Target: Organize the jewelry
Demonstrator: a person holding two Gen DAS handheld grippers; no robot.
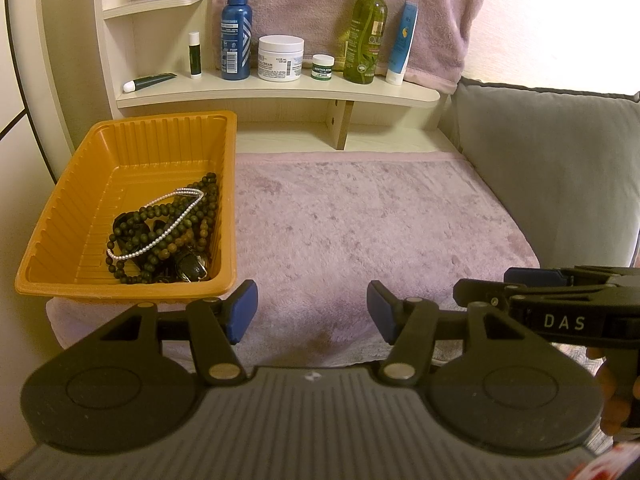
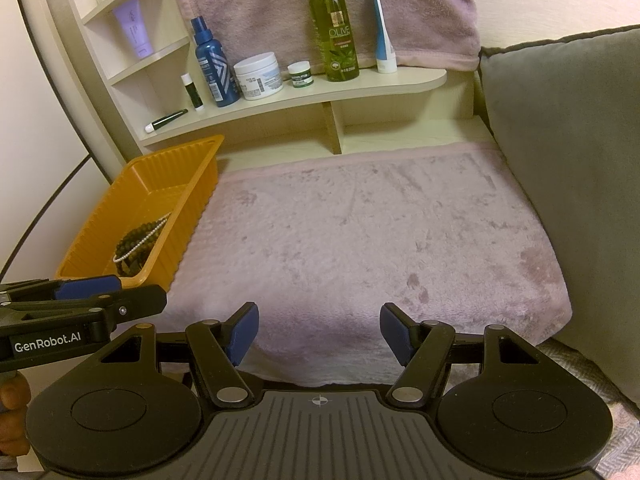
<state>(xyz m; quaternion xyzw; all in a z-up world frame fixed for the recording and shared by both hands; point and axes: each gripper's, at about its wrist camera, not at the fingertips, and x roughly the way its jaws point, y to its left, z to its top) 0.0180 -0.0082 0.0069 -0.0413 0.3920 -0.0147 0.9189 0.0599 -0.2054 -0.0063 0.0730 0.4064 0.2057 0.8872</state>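
Both hand-held grippers wide open, empty | jewelry [image 1: 160,232] in orange tray [image 1: 72,216], front-left of left hand-held gripper [image 1: 312,312]

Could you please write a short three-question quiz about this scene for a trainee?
1. True or false: the pearl strand lies on the pink towel.
2. Which holds the jewelry? A) orange tray B) shelf C) grey cushion
3. Fill in: both the left gripper and the right gripper are ____.

Key: 1 false, it lies in the tray on the dark beads; 2 A; 3 open.
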